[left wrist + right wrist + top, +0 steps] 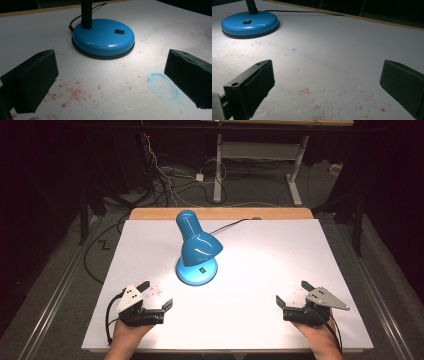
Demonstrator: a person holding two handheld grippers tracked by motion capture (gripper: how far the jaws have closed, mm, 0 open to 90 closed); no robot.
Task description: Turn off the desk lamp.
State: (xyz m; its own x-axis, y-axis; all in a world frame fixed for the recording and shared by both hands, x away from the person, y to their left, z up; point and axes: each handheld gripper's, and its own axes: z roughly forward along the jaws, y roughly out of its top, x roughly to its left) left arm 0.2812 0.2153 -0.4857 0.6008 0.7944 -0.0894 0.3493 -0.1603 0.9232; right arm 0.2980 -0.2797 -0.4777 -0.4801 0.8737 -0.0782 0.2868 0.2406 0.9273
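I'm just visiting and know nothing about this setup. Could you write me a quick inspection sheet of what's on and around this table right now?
Surface: white sheet over a wooden table, speckled with red marks and a faint blue ring.
Job's things: blue lamp, lit, standing at the middle; switch on its base.
Clutter: nothing seen.
Grippers: left gripper and right gripper held at the near edge, both open, fingers holding nothing.
Cables: lamp cord runs off the far edge; a cable trails from each gripper.
Surroundings: dark room; loose wires and a desk frame on the floor behind.
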